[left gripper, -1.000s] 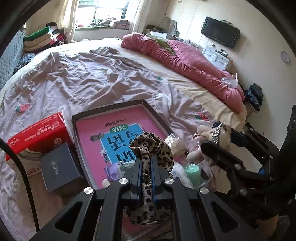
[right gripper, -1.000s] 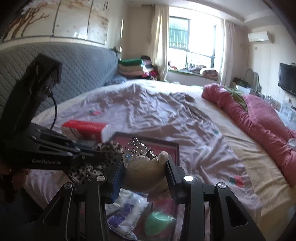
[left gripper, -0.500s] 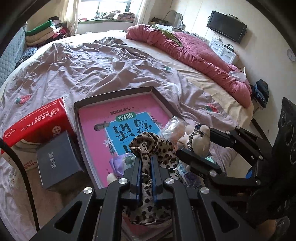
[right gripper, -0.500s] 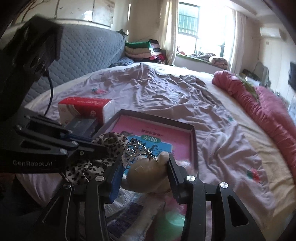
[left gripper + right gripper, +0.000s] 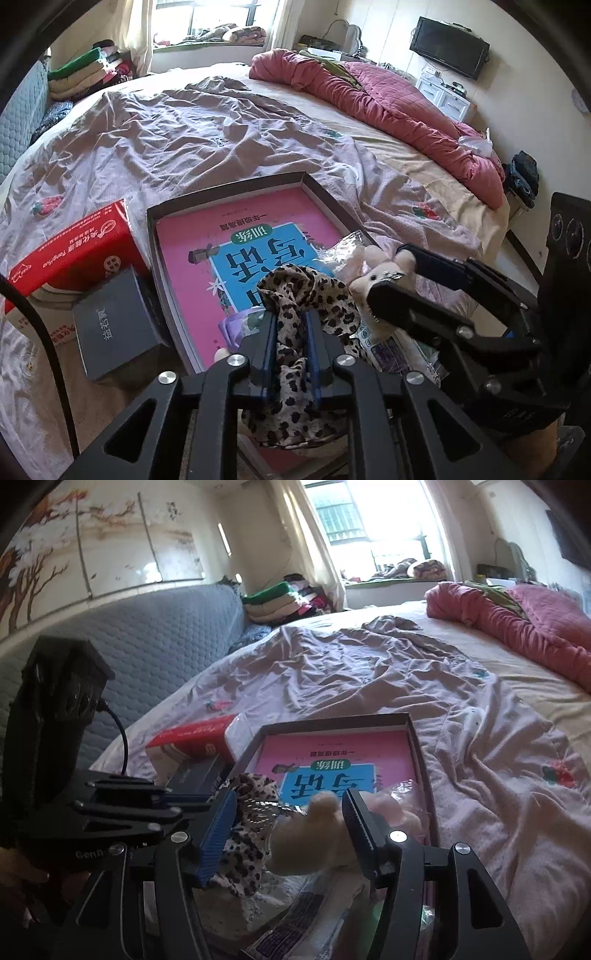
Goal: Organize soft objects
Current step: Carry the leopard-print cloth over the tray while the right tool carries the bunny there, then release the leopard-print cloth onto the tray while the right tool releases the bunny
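— Rumpled mauve bedding (image 5: pixel 207 144) spreads wide beyond the shallow box (image 5: pixel 229 192). What are we holding?

— Our left gripper (image 5: pixel 291 328) is clenched on a leopard-print scarf (image 5: pixel 314 295) over the pink book (image 5: pixel 258 240). Our right gripper (image 5: pixel 288 812) stands spread around a cream plush toy (image 5: pixel 314 838), which touches the right finger only.

— Obstacles?

— A red tissue box (image 5: pixel 74 247) sits left of the box.

Leopard cloth (image 5: pixel 306 295) hides the book's (image 5: pixel 236 236) lower print.

Blown-out window (image 5: pixel 373 520) glare, fisheye-warped edges
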`<state>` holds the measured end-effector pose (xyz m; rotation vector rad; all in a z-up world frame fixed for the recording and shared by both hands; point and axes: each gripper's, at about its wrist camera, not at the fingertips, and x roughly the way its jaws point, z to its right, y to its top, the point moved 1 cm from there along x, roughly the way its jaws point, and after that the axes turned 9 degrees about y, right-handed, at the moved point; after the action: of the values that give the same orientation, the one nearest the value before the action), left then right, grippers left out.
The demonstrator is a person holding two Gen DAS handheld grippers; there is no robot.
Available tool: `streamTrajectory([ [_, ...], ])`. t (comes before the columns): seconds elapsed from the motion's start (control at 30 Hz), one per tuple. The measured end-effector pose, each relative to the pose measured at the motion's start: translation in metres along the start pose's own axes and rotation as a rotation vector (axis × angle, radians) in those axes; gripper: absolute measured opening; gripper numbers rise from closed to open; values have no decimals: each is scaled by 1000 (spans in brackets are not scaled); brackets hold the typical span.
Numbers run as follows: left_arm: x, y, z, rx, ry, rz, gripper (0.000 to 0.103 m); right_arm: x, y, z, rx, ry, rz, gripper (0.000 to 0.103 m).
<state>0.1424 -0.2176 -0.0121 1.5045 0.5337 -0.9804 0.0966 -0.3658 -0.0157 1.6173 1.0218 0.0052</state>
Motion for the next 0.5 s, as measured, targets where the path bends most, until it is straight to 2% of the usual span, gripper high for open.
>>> streamTrajectory([
  [0.13,-3,2,2,8,13,6,29,-11,2,0,12,-5,31,72],
  [0.2,-5,2,1,8,18,12,38,-17,5,-2,5,-15,45,72],
  [0.5,-25,1,-9,-23,58,39,41,-55,14,-16,87,-15,112,74],
])
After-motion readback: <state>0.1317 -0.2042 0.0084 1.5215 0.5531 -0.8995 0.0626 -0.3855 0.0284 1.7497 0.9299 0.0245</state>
